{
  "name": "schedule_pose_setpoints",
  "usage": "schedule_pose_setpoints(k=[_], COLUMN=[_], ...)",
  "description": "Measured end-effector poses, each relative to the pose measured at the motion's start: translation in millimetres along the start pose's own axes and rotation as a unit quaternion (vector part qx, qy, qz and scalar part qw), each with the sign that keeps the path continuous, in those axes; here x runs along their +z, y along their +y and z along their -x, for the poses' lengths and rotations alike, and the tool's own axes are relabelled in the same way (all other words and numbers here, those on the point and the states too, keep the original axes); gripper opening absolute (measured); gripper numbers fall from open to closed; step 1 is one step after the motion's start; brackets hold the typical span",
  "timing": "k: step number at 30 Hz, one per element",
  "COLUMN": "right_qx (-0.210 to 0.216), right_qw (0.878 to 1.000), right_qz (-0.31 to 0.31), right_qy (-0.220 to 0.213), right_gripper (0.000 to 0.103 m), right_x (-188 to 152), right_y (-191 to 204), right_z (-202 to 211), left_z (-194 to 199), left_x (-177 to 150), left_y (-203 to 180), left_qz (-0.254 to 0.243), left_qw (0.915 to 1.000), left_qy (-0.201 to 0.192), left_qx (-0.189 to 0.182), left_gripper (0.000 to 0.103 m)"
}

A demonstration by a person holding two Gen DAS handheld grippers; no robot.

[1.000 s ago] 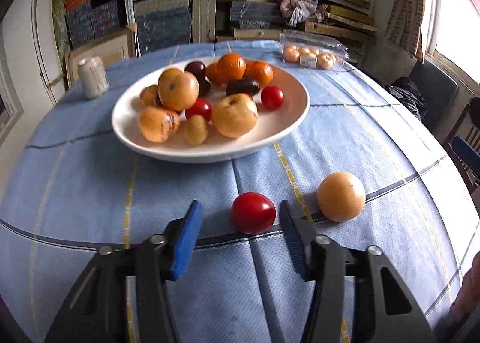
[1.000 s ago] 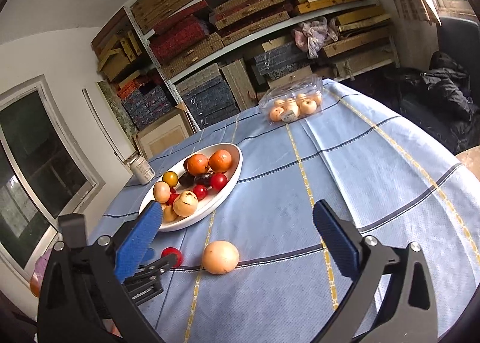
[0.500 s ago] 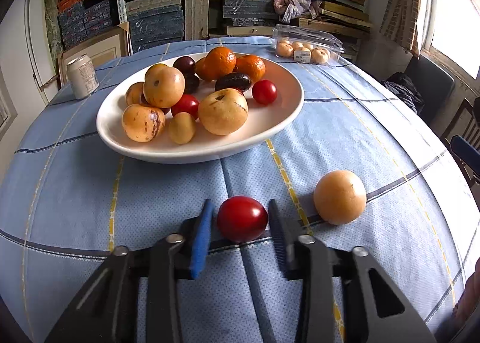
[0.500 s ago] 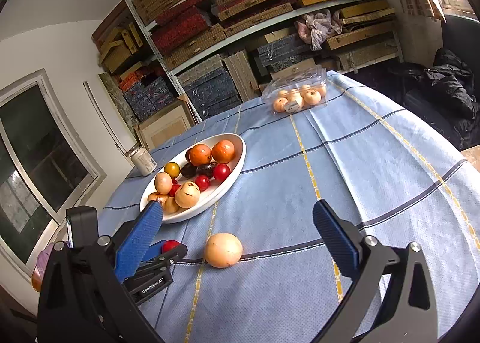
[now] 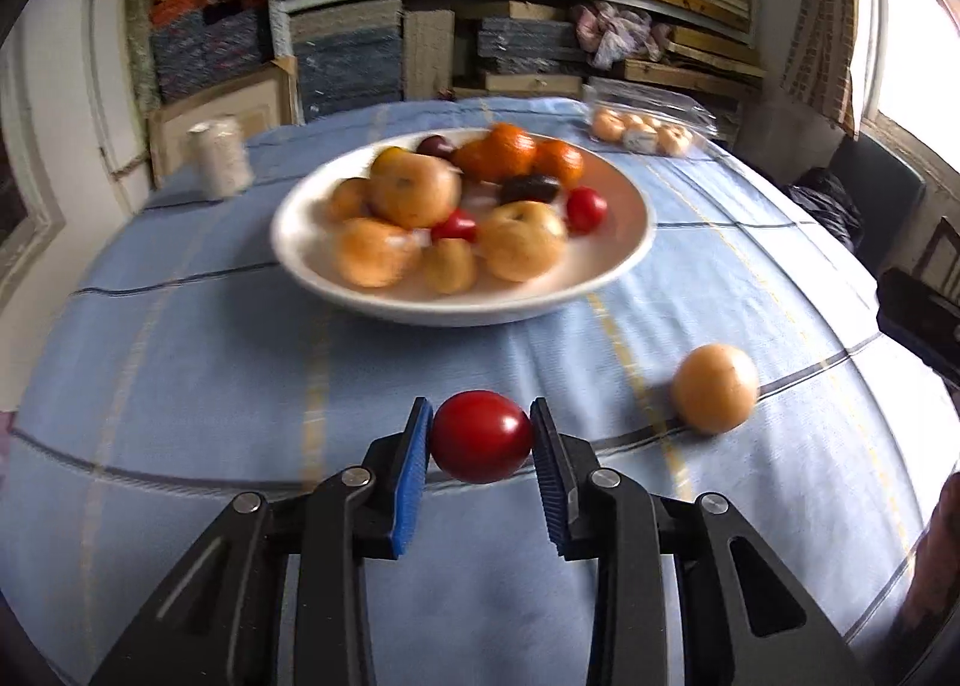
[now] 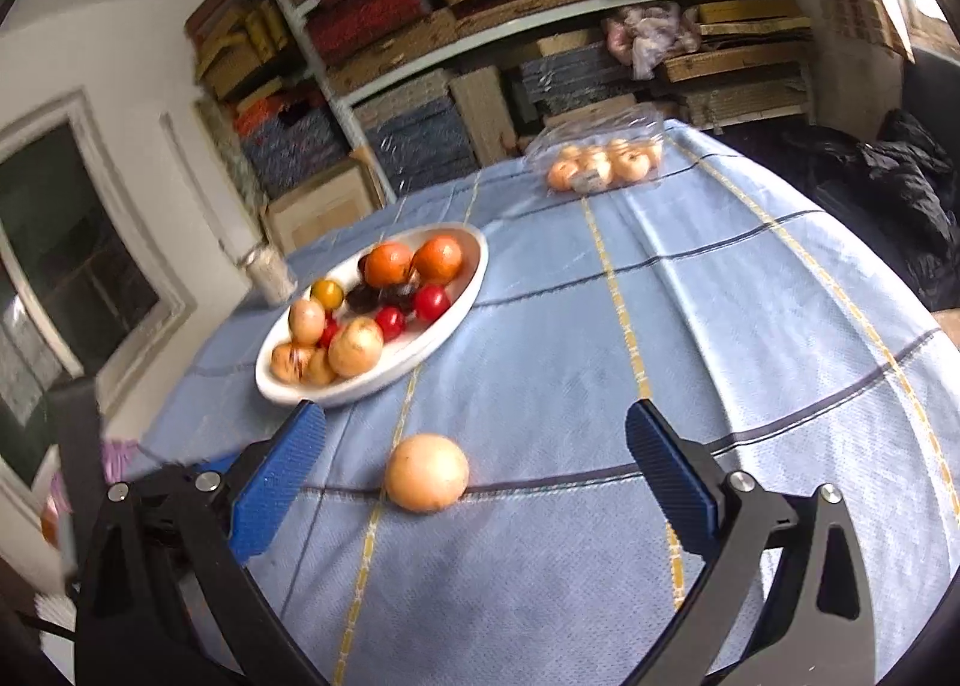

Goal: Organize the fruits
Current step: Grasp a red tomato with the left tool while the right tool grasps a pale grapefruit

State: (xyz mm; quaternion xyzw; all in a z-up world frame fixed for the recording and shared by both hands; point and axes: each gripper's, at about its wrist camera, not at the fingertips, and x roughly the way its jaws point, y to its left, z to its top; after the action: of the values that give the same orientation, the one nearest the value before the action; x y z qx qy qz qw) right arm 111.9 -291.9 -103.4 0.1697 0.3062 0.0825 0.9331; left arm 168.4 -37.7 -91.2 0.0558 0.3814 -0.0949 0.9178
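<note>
My left gripper (image 5: 480, 416) is shut on a red tomato (image 5: 480, 440), both blue pads pressing its sides just above the blue tablecloth. Beyond it stands a white plate (image 5: 630, 260) heaped with oranges, yellow fruits, tomatoes and dark plums. A round yellow fruit (image 5: 714, 388) lies alone on the cloth to the right of the tomato. In the right wrist view that same yellow fruit (image 6: 426, 472) sits ahead between the wide-spread fingers of my right gripper (image 6: 475, 413), which is open and touches nothing. The plate (image 6: 474, 278) lies further back on the left.
A clear plastic box of small fruits (image 5: 645, 131) (image 6: 603, 164) rests at the table's far edge. A pale can (image 5: 219, 164) (image 6: 270, 272) stands left of the plate. Stacked shelves fill the back wall; a dark chair (image 5: 870, 194) is at the right.
The left jaws closed from wide apart onto the red tomato and now carry it a little off the cloth. The right gripper dropped lower, so the yellow fruit looms larger between its fingers.
</note>
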Motion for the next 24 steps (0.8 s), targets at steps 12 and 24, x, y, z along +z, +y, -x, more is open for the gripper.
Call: schedule_pose_setpoints(k=[12,24], right_qx=[-0.038,-0.059], right_qw=[0.985,0.980], right_qz=[0.151,0.149], right_qy=[0.077,0.113], right_gripper=[0.082,0.077], right_x=[-25.6,-26.7], right_y=[54.6,53.1], right_z=[-49.1,-75.5], left_z=[15.3,11.4], left_x=[-23.5,-26.2], left_y=[38.8,35.8], left_qz=[0.024,0.027], left_qw=[0.9996,0.9996], left_qy=[0.000,0.007], left_qx=[0.015,0.002], left_gripper=[0.033,0.033])
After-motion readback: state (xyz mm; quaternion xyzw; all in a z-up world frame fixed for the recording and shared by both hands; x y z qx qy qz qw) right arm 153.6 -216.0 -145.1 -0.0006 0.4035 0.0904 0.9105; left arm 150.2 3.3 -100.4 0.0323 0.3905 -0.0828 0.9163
